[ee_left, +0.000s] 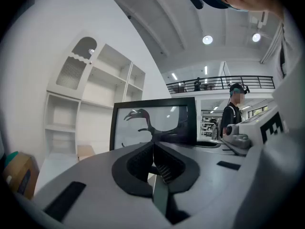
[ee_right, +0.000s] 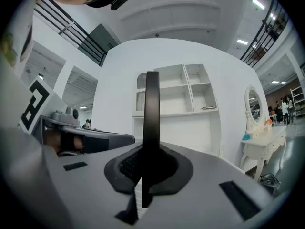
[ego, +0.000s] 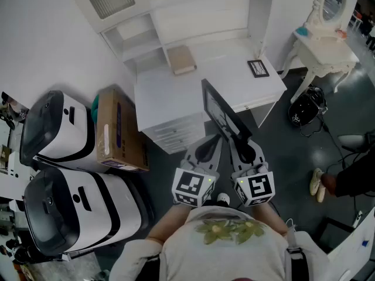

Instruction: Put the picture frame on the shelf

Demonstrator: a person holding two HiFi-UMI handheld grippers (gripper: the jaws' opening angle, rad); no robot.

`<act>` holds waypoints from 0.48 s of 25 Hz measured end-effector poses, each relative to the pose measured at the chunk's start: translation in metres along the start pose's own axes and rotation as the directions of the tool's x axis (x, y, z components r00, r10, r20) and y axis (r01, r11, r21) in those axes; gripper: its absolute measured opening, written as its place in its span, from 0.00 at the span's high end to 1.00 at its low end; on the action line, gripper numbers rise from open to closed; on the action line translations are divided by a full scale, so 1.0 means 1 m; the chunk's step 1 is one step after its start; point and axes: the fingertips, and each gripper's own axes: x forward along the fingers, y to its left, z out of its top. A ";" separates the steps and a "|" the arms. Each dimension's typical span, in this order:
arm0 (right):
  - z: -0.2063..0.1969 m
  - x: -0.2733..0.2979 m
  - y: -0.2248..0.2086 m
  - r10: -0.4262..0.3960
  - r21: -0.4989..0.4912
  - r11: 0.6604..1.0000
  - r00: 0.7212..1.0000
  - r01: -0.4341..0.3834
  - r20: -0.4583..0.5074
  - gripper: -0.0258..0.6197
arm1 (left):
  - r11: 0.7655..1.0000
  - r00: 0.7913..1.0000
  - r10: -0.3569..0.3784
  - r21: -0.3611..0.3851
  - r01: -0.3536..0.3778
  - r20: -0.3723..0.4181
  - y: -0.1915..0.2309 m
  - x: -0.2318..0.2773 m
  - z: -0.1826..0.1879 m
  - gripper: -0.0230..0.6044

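Close to the person's chest, the two grippers sit side by side. The right gripper (ego: 235, 136) (ee_right: 147, 162) is clamped on the lower edge of the picture frame (ego: 221, 111) (ee_right: 151, 111), holding it upright in the air above the front edge of the white desk (ego: 170, 92). The left gripper (ego: 215, 138) (ee_left: 153, 146) has its jaws pressed together just beside the frame, apparently on nothing, though it's hard to be sure. Farther back on the desk lie a tan book (ego: 181, 59) and a small dark frame (ego: 258, 68). Behind them stands the white shelf (ego: 176, 16).
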 end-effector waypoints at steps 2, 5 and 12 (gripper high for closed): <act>0.002 -0.004 -0.001 -0.001 0.001 1.000 1.000 0.001 0.000 0.91 | 1.000 1.000 -0.002 0.003 0.002 -0.001 -0.005 0.000 0.002 0.92; 0.003 -0.010 -0.007 -0.006 0.010 1.000 1.000 0.006 0.002 0.91 | 1.000 1.000 -0.003 0.006 0.003 -0.002 -0.012 0.002 0.003 0.92; -0.004 -0.021 -0.021 0.022 0.036 0.999 1.000 -0.022 0.004 0.91 | 0.999 0.999 0.038 0.008 -0.038 0.007 -0.024 0.004 -0.003 0.92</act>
